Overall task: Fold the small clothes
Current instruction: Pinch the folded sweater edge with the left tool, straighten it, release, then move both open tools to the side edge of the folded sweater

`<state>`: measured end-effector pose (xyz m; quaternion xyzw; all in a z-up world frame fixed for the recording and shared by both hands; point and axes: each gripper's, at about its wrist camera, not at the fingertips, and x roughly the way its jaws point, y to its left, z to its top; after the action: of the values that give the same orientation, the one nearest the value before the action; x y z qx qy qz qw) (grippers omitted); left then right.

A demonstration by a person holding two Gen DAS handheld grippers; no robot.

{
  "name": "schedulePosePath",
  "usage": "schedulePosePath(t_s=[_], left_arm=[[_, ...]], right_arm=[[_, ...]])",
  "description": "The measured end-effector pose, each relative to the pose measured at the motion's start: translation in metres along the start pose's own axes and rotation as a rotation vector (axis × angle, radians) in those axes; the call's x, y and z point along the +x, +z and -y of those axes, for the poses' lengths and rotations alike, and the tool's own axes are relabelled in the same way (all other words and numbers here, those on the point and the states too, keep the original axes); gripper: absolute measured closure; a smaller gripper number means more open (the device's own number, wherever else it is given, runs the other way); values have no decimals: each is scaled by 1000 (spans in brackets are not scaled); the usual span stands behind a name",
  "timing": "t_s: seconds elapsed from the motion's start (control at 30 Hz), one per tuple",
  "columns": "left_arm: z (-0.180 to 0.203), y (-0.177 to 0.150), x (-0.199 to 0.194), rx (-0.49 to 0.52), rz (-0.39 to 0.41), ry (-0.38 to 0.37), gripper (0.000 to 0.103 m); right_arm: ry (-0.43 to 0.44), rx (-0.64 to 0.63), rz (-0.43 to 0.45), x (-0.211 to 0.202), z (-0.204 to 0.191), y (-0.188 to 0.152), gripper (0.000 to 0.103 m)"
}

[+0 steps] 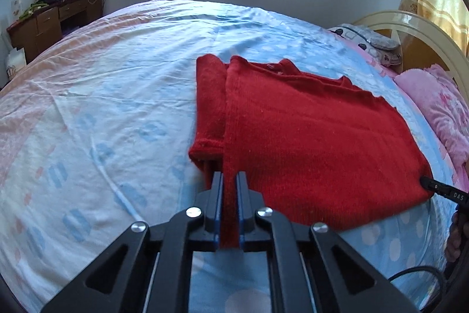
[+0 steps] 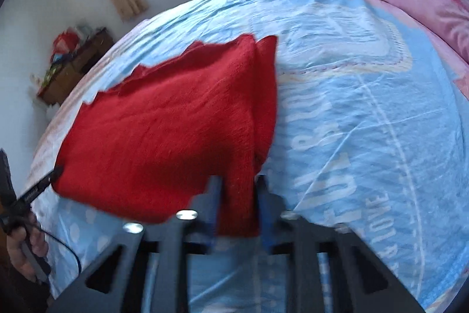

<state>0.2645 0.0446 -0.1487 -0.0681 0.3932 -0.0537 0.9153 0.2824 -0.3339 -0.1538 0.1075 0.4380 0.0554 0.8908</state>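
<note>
The left gripper (image 1: 229, 181) is pressed together on the near left corner of the red sweater (image 1: 307, 143); a strip of knit is pinched between its 2 blue-lined pads and runs back between them toward the camera. The right gripper (image 2: 239, 187) is narrowed onto the opposite near corner, where a thicker bunch of the same knit (image 2: 176, 131) is seen between its jaws; that view is blurred, but the pads appear to bear on the cloth.

The sweater is spread flat on the blue bedsheet (image 1: 132, 78), neckline away from the grippers, with 1 sleeve folded in along each side. Between the 2 grips the hem is drawn nearly straight.

The knit is judged soft, limp and fairly light, with a fuzzy surface that is unlikely to slip. It will sag between the 2 holds, so the hem corners are judged the right places to be held.

A pink pillow (image 1: 439, 113) lies beyond the sweater, by the headboard.
</note>
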Motion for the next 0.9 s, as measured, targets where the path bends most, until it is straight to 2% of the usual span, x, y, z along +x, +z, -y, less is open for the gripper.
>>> schedulePosePath(t_s=[0.17,0.27,0.33,0.37,0.43,0.5,0.57,0.6,0.67,0.73,0.83,0.9], left_arm=[[-3,-3,0,-19,4,-2,94],[-4,-3,-1,-22,3,-4,93],[-4,-4,-2,-22,6,-4,93],[-3,-5,-3,-22,7,-1,92],[-3,-6,-6,-25,10,2,87],[-5,-7,-11,-34,16,2,87],[-7,-8,-14,-35,12,2,82],[-9,-9,-16,-36,14,2,77],[-13,-12,-19,-28,14,16,66],[-20,-15,-23,-32,20,30,49],[-28,-18,-25,-32,32,47,41],[-33,-20,-25,-39,34,56,41]], right_arm=[[-14,-15,8,-2,-1,-1,83],[-46,-17,60,-13,-8,3,73],[-38,-43,101,-21,-22,9,67],[-28,-59,109,-21,-31,13,61],[15,-89,102,-16,-48,19,55],[37,-127,84,-5,-61,21,55],[-2,-157,38,13,-71,19,55],[-28,-171,23,18,-74,18,54],[-109,-237,24,17,-86,11,54],[-190,-272,9,12,-93,6,55],[-262,-247,43,-6,-86,4,55],[-323,-196,56,-17,-66,6,55]])
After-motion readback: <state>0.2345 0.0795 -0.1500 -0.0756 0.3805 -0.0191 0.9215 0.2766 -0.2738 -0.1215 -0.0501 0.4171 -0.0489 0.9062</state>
